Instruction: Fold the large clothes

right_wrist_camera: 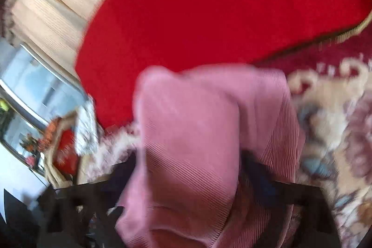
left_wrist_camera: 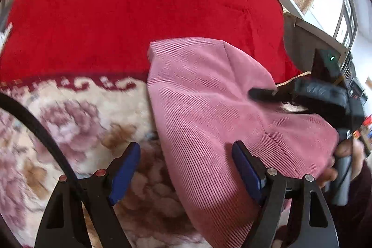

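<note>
Floral blanket [left_wrist_camera: 76,122]: spread at left as the working surface, its dark-red border meeting a red cover [left_wrist_camera: 139,15] behind.
Left hand-held gripper [left_wrist_camera: 186,169]: jaws spread wide and empty, one blue pad over the blanket, the other over the cloth's edge, apparently lining up for the next hold.
Pink ribbed garment [left_wrist_camera: 209,104]: lies folded in a thick pad across blanket and red cover, centre right.
Right hand-held gripper [right_wrist_camera: 186,176]: blurred; jaws appear parted with pink cloth lying between them, seemingly letting the fold settle rather than pinching it.
Person's hand [left_wrist_camera: 346,155]: grips that tool's handle at far right.
</note>
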The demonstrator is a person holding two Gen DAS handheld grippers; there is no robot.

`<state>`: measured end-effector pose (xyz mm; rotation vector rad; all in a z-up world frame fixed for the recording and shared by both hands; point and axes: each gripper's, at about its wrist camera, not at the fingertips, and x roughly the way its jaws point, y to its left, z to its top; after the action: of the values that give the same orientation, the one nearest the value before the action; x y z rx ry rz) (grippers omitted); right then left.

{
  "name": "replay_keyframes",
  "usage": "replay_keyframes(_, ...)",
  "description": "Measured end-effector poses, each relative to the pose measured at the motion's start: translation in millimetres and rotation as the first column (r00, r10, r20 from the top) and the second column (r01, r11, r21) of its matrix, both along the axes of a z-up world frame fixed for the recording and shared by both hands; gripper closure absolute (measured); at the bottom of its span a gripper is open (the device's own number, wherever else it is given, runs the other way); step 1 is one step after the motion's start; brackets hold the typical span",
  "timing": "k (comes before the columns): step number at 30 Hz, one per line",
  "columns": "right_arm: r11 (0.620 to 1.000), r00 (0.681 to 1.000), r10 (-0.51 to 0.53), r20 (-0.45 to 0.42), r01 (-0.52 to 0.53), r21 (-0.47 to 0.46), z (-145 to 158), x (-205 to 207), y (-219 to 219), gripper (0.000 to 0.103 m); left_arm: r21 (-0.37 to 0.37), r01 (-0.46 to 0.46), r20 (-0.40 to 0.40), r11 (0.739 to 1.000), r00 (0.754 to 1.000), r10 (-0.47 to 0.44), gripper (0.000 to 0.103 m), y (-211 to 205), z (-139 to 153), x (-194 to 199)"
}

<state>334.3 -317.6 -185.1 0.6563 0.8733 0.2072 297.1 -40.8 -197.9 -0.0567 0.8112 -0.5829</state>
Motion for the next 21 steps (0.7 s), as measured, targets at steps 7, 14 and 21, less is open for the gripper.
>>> replay_keyframes(7, 0.983, 0.991, -0.033, 0.133, 0.056, -0.173, 35, -33, -12, 0.092, 0.006, 0.051, 0.015, 0.999, 0.999, -0.051, 0.028, -36, -4, -8)
replay_keyframes(14, 0.986, 0.999, -0.039, -0.012, 0.037, -0.16, 0, -22, -25, 0.092, 0.191, 0.021, 0.172, 0.981, 0.984, -0.055, 0.028, -86, -6, -34)
replay_keyframes(21, 0.993, 0.995, -0.1, -0.023, 0.098, -0.059, 4, -27, -41, 0.085, 0.064, 0.022, 0.126, 0.998, 0.992, -0.03, 0.026, -49, 15, -21)
